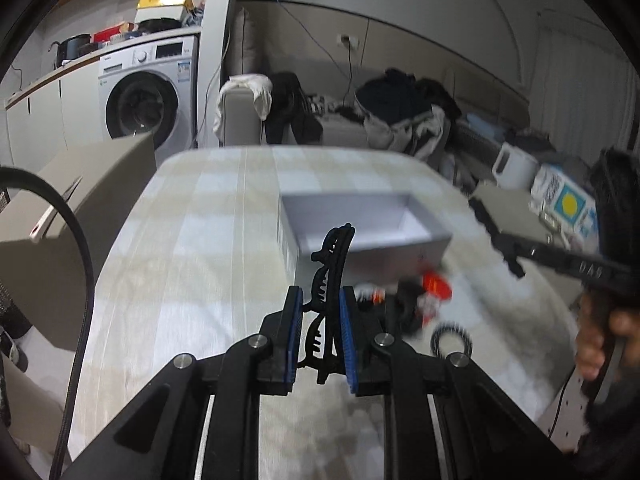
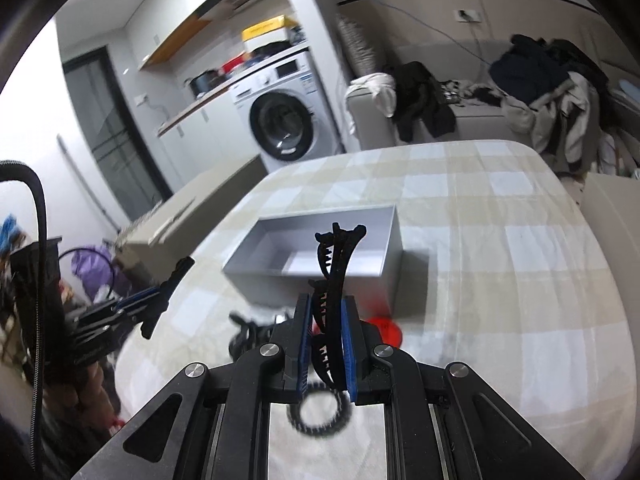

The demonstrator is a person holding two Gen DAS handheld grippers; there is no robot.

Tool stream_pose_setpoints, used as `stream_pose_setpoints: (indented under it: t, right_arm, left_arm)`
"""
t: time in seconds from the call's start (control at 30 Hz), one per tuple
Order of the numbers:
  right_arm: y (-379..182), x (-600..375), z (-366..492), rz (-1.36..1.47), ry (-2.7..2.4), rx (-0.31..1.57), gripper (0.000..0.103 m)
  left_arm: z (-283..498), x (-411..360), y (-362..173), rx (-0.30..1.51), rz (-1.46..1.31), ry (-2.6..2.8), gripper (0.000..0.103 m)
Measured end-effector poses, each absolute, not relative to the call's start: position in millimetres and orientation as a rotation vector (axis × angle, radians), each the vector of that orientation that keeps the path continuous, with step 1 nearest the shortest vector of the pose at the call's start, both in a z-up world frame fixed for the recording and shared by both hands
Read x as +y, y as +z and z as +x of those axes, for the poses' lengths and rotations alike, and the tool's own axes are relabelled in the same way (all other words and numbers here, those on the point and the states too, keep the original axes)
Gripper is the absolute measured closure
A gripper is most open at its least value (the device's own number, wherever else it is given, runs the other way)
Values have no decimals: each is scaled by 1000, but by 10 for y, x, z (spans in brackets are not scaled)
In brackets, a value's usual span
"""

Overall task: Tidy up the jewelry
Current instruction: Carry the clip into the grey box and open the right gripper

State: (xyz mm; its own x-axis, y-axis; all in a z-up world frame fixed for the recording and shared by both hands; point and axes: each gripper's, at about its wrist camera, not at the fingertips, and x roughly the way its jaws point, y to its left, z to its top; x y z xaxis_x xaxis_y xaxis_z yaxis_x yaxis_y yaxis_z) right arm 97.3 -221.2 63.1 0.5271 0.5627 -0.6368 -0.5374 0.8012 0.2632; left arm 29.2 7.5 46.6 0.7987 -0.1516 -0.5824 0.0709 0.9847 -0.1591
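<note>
1. The left gripper (image 1: 320, 304) has its blue-padded fingers (image 1: 294, 320) clamped on a black toothed hair clip (image 1: 329, 280), which stands between the pads.
2. That clip's long axis runs along the fingers and away from the camera; its curved far end sticks out well past the fingertips, over the near wall of the white box (image 1: 400, 246).
3. The right gripper (image 2: 325, 312) likewise has its fingers (image 2: 349, 332) closed on a second black hair clip (image 2: 336, 264), pinched between the blue pads.
4. This second clip also lies lengthwise with the fingers, its teeth facing left and its forked tip (image 2: 342, 234) pointing ahead, above the open box (image 2: 394, 252).
5. Below the right gripper a black coiled hair tie (image 2: 318, 412) rests on the counter (image 2: 500, 280), which is covered by a pale checked cloth.
6. Near the box's front wall lie blurred small items: a red piece (image 2: 386, 328) and a dark tangle (image 2: 248, 332).
7. The box sits open at mid-counter; no contents can be made out inside it.
8. Beyond the counter stand a washing machine (image 2: 284, 120) and a sofa (image 2: 476, 116) piled with clothes.
</note>
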Motion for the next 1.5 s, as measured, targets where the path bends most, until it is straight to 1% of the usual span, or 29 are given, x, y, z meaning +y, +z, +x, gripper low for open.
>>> stream_pose_setpoints:
  t: [0.13,0.3,0.53,0.67,0.87,0.97,1.07,1.1,1.13,1.17,1.2,1.23,1.27,1.3,1.33,1.37,1.4,1.43,1.5]
  right_arm:
    - [671,-2133,1156,97,687,795,90]
    - [625,-1969,1404,108,730,807,90]
    - [372,-1861,1839,215,764,927,90]
    - [311,-1794,1941,193,750,938,90]
    - [271,-1667,1937,48,721,903,90]
    - [214,-1639,1929,31,730,912,90]
    - [177,-1651,1940,34,715,920,85]
    - [182,-1670,1931,36,708,919,79]
    - [206,-1686,1918,38,713,915,72]
    - [244,-1721,1890,42,716,902,68]
    - [287,-1756,1857,45,720,886,58]
    - [329,-1791,1828,46,721,870,49]
    - [384,-1846,1781,47,719,851,45]
    - [432,-1901,1735,46,711,840,38]
    - [458,-1926,1713,45,706,835,28]
    - [492,-1977,1665,45,702,829,23]
    - [521,-2036,1606,40,697,824,8]
    - [542,-2060,1566,30,684,821,0]
    - [572,-2126,1450,-10,645,806,0]
  left_arm:
    - [538,73,475,631,-141,-124,90]
    - [831,134,441,643,-167,-136,90]
    - [1072,109,406,660,-186,-174,90]
    - [1161,59,312,688,-170,-175,90]
    - [1226,19,246,714,-145,-163,90]
    - [1247,10,220,731,-156,-166,90]
    - [1282,-14,211,743,-141,-164,90]
    - [1287,-16,222,744,-143,-159,89]
    - [1267,-11,244,739,-149,-163,87]
    - [1239,-3,272,731,-156,-172,78]
    - [1222,0,298,722,-161,-178,64]
    - [1178,10,338,709,-169,-184,55]
    - [1134,17,379,692,-175,-190,42]
    - [1092,22,418,675,-177,-192,32]
    - [1042,23,460,663,-174,-186,27]
    - [999,13,493,655,-168,-177,15]
    - [950,11,520,647,-161,-171,7]
    - [887,12,548,632,-151,-163,2]
    - [765,29,579,600,-136,-131,1]
